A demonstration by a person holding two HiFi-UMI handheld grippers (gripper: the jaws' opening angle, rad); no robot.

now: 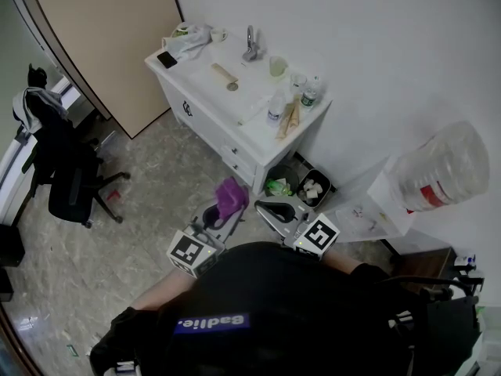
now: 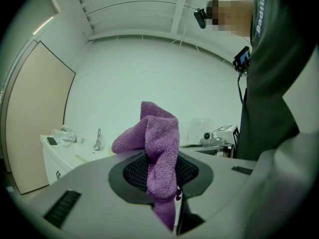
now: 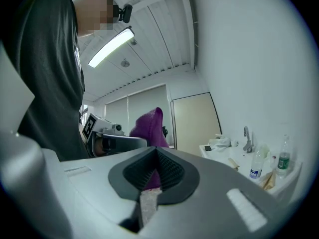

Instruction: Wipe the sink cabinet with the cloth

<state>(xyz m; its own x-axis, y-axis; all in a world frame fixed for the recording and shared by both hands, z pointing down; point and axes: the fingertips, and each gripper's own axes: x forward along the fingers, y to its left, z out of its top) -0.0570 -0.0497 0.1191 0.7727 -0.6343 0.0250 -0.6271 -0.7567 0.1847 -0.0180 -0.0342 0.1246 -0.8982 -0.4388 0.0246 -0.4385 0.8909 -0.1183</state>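
Observation:
The white sink cabinet [image 1: 235,124] stands against the wall ahead of me, its top crowded with small items. A purple cloth [image 1: 231,197] sticks up from my left gripper [image 1: 215,218], which is shut on it, well short of the cabinet and above the floor. In the left gripper view the cloth [image 2: 158,148] bunches up between the closed jaws, and the cabinet [image 2: 55,166] lies far off at the left. My right gripper [image 1: 274,210] is held beside the left one, shut, with nothing in it. In the right gripper view the cloth [image 3: 149,126] rises behind the closed jaws.
On the cabinet top are a faucet [image 1: 250,45], bottles [image 1: 275,108], a phone [image 1: 167,59] and a crumpled white bag [image 1: 190,39]. A black bin [image 1: 313,188] sits at the cabinet's near corner. An office chair [image 1: 66,178] stands at the left, a water jug [image 1: 438,167] at the right.

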